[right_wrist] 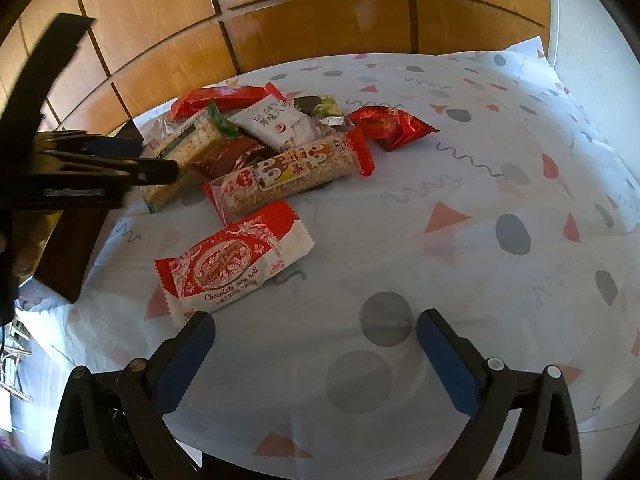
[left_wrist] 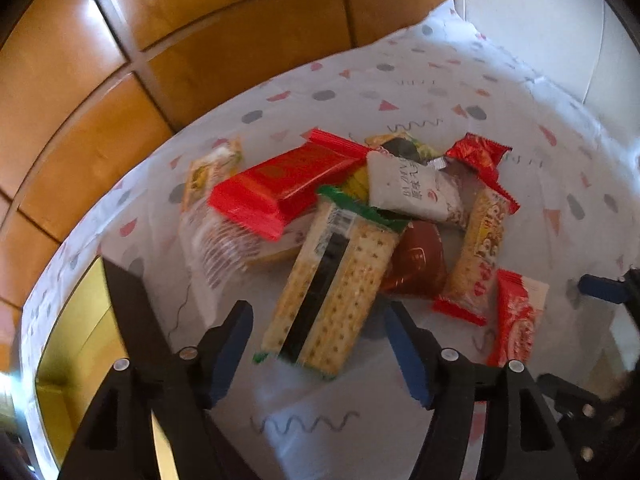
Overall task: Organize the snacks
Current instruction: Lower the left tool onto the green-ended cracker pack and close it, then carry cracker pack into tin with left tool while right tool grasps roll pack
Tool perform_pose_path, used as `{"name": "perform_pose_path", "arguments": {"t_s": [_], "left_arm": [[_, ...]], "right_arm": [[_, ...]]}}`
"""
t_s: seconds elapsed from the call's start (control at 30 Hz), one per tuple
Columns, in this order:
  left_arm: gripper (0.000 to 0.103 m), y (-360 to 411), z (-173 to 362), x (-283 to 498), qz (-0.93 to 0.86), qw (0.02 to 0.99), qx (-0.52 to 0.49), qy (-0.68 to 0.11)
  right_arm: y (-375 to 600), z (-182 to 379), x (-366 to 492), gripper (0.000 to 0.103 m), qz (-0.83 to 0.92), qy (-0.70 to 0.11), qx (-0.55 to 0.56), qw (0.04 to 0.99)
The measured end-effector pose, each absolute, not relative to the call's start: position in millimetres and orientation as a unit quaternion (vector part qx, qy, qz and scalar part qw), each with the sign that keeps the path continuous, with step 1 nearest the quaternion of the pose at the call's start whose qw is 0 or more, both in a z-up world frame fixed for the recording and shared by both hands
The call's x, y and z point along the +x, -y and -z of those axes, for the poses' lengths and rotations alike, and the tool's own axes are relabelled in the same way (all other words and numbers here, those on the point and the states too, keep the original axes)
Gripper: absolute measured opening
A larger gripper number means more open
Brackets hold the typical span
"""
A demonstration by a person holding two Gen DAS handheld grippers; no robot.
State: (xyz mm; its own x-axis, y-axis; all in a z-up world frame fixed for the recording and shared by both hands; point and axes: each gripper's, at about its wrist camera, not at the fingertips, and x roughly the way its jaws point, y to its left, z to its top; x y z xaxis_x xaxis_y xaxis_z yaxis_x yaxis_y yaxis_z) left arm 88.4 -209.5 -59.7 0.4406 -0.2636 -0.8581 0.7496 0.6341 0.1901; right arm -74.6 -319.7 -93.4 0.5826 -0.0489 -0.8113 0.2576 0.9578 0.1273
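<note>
- Left wrist view: left gripper (left_wrist: 318,338), jaws apart and empty, poised over the near end of the cracker packet (left_wrist: 332,292), which lies lengthwise between the two blue pads and leans on the snack pile.
- Cracker packet: a flat, stiff block in thin film, judged light but brittle. A hold across its narrow width near the lower end, with gentle pressure, would spare the crackers; the glossy wrap may slide.
- Red wafer packet (left_wrist: 276,184): rests on top of the pile, overlapping a clear-wrapped biscuit pack (left_wrist: 224,240). It looks rigid and easy to pinch across its short side.
- White pouch (left_wrist: 412,190) and brown packet (left_wrist: 416,264): touch the cracker packet's far end, so lifting it is likely to disturb them. Soft film, probably crushable.
- Puffed-rice bar (right_wrist: 288,172): long and light, lying just beside the pile's front edge.
- Right wrist view: right gripper (right_wrist: 316,356), fingers spread with nothing between them, hovers above bare patterned tablecloth (right_wrist: 460,200).
- Chocolate core roll (right_wrist: 232,268): lies apart from the pile, just ahead of the right gripper's left pad; hollow rolls are judged fragile, so grip lightly at mid-length.
- Crinkled red foil bag (right_wrist: 390,126): sits at the pile's right edge, soft and slippery.
- Gold-lined box (left_wrist: 76,340): stands open at the cloth's left edge, near the left gripper, a probable destination.
- Wooden panelling (right_wrist: 320,12) behind the table.
</note>
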Motion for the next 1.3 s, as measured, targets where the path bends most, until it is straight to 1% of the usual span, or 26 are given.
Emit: {"name": "perform_pose_path", "arguments": {"t_s": [0.07, 0.1, 0.13, 0.23, 0.3, 0.33, 0.37, 0.4, 0.43, 0.47, 0.67, 0.87, 1.07, 1.2, 1.23, 1.27, 1.3], "left_arm": [[0.068, 215.1, 66.9, 92.6, 0.318, 0.795, 0.291, -0.427], [0.058, 216.8, 71.8, 95.8, 0.319, 0.791, 0.289, -0.434], [0.056, 217.8, 74.4, 97.6, 0.318, 0.79, 0.288, -0.438], [0.052, 210.5, 71.3, 98.4, 0.328, 0.794, 0.256, -0.444], [0.05, 202.5, 66.4, 92.6, 0.336, 0.796, 0.235, -0.445], [0.05, 198.0, 63.2, 87.1, 0.337, 0.799, 0.229, -0.443], [0.048, 192.4, 59.1, 82.2, 0.34, 0.801, 0.217, -0.442], [0.047, 189.2, 56.6, 77.9, 0.341, 0.804, 0.208, -0.441], [0.047, 184.3, 52.3, 71.9, 0.342, 0.808, 0.195, -0.438], [0.047, 181.4, 49.4, 66.6, 0.344, 0.81, 0.188, -0.436], [0.047, 152.4, 27.1, 36.3, 0.352, 0.826, 0.138, -0.417], [0.047, 107.3, 8.6, 29.5, 0.34, 0.843, 0.062, -0.411], [0.047, 36.8, -8.1, 47.5, 0.254, 0.877, -0.039, -0.405], [0.047, -1.3, -5.0, 70.3, 0.17, 0.888, -0.089, -0.418], [0.047, -7.1, -3.1, 75.9, 0.157, 0.888, -0.096, -0.421], [0.047, -12.5, -0.4, 82.4, 0.145, 0.886, -0.106, -0.427], [0.047, -17.2, 3.5, 90.3, 0.133, 0.882, -0.119, -0.436]], "right_arm": [[317.6, 93.9, -74.6, 0.103, 0.089, -0.449, 0.109, 0.883], [315.9, 94.5, -74.9, 0.103, 0.09, -0.449, 0.101, 0.883], [314.5, 95.0, -75.6, 0.103, 0.091, -0.449, 0.094, 0.884], [310.7, 95.7, -76.9, 0.103, 0.093, -0.445, 0.079, 0.887], [311.2, 94.1, -77.1, 0.101, 0.094, -0.445, 0.078, 0.887], [313.0, 92.3, -77.8, 0.094, 0.097, -0.443, 0.083, 0.887], [314.4, 89.2, -79.7, 0.084, 0.097, -0.439, 0.089, 0.889], [316.9, 85.4, -80.5, 0.079, 0.091, -0.435, 0.098, 0.89], [319.2, 82.7, -80.2, 0.071, 0.082, -0.433, 0.108, 0.891], [321.2, 79.6, -79.4, 0.067, 0.067, -0.433, 0.124, 0.89], [319.5, 75.5, -67.7, 0.067, -0.007, -0.445, 0.193, 0.874], [315.6, 77.6, -47.0, 0.068, -0.004, -0.462, 0.226, 0.858], [306.1, 77.8, -22.3, 0.068, 0.033, -0.474, 0.212, 0.854], [295.8, 79.7, -10.7, 0.068, 0.061, -0.481, 0.17, 0.858], [291.5, 80.1, -8.9, 0.064, 0.066, -0.483, 0.152, 0.86], [287.3, 80.5, -7.7, 0.052, 0.069, -0.484, 0.133, 0.862], [284.1, 80.6, -8.4, 0.047, 0.07, -0.486, 0.115, 0.863]]}}
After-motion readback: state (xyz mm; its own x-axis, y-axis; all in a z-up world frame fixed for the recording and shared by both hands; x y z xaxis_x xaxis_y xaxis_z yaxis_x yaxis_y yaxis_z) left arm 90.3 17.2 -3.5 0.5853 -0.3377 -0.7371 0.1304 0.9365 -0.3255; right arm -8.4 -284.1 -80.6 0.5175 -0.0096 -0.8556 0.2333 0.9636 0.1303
